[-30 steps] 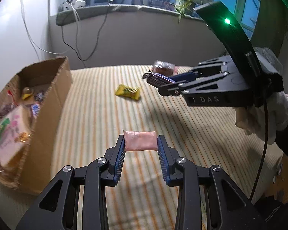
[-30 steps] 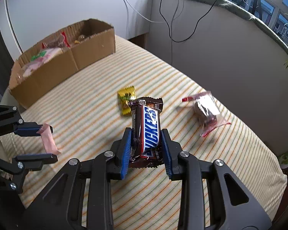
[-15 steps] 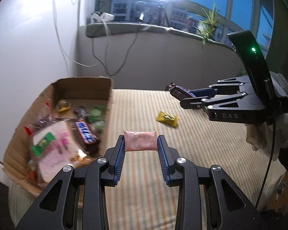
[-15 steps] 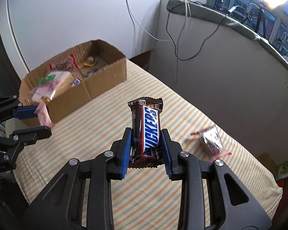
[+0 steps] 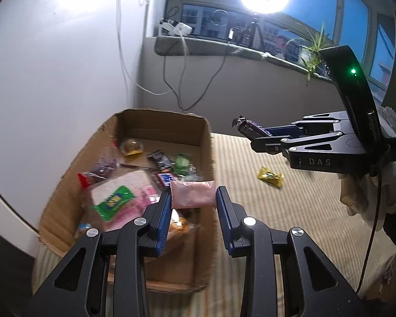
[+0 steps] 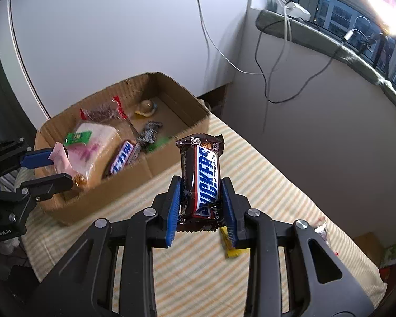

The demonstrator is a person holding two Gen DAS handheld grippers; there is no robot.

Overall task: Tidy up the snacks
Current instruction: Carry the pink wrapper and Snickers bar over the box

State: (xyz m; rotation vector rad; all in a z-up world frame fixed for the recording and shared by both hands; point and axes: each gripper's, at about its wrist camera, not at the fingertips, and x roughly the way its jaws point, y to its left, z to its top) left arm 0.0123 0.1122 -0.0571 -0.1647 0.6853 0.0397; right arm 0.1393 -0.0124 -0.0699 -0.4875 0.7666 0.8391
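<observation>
Nearest in the left wrist view, the left gripper [image 5: 193, 206] has its jaws closed narrow on a small pink packet [image 5: 192, 194], pinched across its short ends and held over the near corner of the cardboard box [image 5: 206, 142]. The packet looks light, soft and a little pillowy, so I judge a grip across the flat middle, as here, suits it better than one on the crimped ends. In the right wrist view, the right gripper [image 6: 202, 203] holds a Snickers bar [image 6: 202, 177] upright, jaws clamped on its lower half with the top standing free; the wrapper looks slick and the bar fairly stiff, so a hold low on the body seems secure. Both grippers point downward at a slant, the right one above the striped surface [image 6: 264, 174] just beside the box, carried by a gloved hand [image 5: 369, 192]. Inside the box lie other snacks, among them a wrapped sandwich [image 6: 92, 142]. Farther out on the striped surface rests a yellow candy [image 5: 270, 176], well apart from the box.
</observation>
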